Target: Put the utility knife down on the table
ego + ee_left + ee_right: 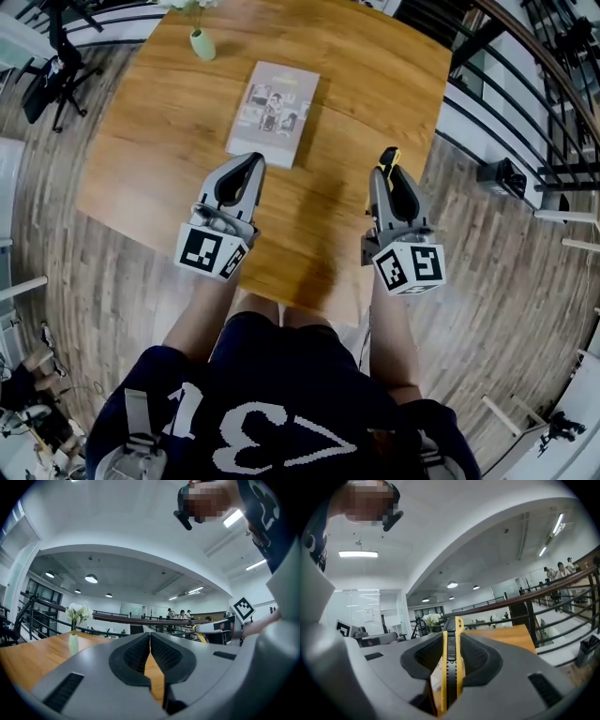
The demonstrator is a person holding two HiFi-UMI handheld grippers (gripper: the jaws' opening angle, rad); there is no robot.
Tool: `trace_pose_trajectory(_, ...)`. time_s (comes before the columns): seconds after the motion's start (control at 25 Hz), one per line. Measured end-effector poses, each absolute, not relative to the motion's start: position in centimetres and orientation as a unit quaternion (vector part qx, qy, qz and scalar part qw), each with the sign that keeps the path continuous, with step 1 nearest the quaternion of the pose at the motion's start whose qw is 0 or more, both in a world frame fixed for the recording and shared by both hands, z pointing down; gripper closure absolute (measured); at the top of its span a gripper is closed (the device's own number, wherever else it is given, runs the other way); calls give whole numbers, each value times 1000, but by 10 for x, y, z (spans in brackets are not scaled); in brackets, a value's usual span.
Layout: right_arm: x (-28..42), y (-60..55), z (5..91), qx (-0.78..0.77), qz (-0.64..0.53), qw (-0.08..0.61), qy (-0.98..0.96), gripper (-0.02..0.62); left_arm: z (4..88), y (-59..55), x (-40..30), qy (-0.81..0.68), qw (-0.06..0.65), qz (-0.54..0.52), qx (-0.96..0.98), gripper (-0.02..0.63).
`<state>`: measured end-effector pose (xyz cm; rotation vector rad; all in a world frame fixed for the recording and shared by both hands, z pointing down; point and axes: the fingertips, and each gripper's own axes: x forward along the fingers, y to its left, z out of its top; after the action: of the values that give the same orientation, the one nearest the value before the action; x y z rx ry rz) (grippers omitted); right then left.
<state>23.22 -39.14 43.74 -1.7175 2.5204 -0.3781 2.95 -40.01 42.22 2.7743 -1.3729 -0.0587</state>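
A yellow and black utility knife (451, 660) is clamped between the jaws of my right gripper (451, 639), its tip sticking out past them. In the head view my right gripper (387, 167) is held over the right part of the wooden table (169, 122), with the knife (388, 157) showing at its front. My left gripper (246, 167) hovers above the table's near middle, just short of a book (274, 111). Its jaws (150, 641) are shut with nothing between them.
A small green vase (202, 43) with white flowers (78, 613) stands at the table's far left. A railing (525, 84) runs past the table's right side. A tripod (52, 66) stands on the wood floor at the far left.
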Motion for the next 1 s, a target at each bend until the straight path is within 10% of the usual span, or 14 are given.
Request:
trace_pose_trajectory(0.52, 200, -428, 653, -563, -246, -219, 758, 471, 490, -413, 18, -421, 81, 22, 903, 588)
trace_pose_trajectory(1.0, 190, -428, 666, -571, -260, -231, 744, 468, 496, -412, -3, -426, 88, 22, 900, 588)
